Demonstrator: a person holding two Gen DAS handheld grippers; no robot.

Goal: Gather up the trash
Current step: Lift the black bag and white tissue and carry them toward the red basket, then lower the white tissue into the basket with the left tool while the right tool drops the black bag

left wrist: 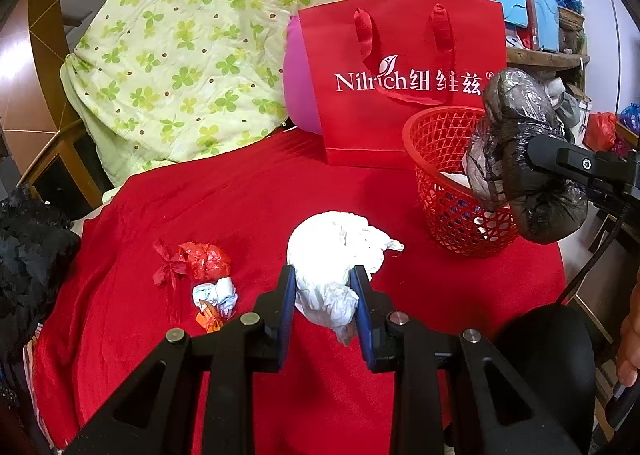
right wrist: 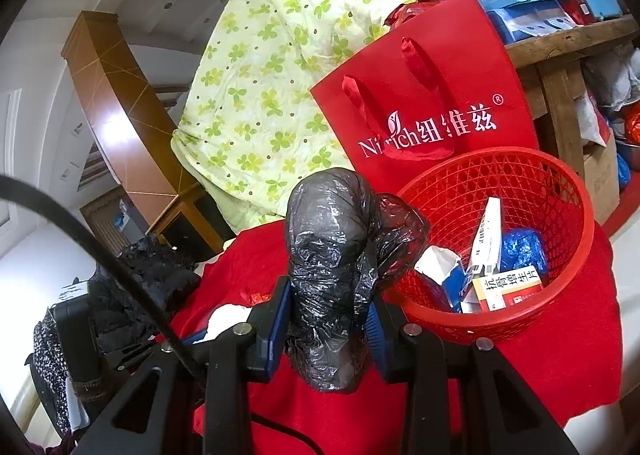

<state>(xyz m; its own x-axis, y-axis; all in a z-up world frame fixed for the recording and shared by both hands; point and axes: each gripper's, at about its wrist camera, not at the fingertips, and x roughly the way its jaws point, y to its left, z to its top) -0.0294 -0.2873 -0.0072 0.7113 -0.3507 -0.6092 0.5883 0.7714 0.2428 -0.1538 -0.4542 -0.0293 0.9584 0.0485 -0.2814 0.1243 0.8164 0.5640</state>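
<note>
My left gripper is shut on a crumpled white paper wad, low over the red cloth. My right gripper is shut on a crumpled black plastic bag and holds it in the air just left of the red mesh basket. The bag and basket also show at the right of the left wrist view. The basket holds medicine boxes and a blue wad. A red plastic wad and a small white and orange scrap lie on the cloth to the left.
A red paper gift bag stands behind the basket. A green-patterned quilt is piled at the back left. Black fabric lies at the left edge. A wooden shelf with boxes stands at the right.
</note>
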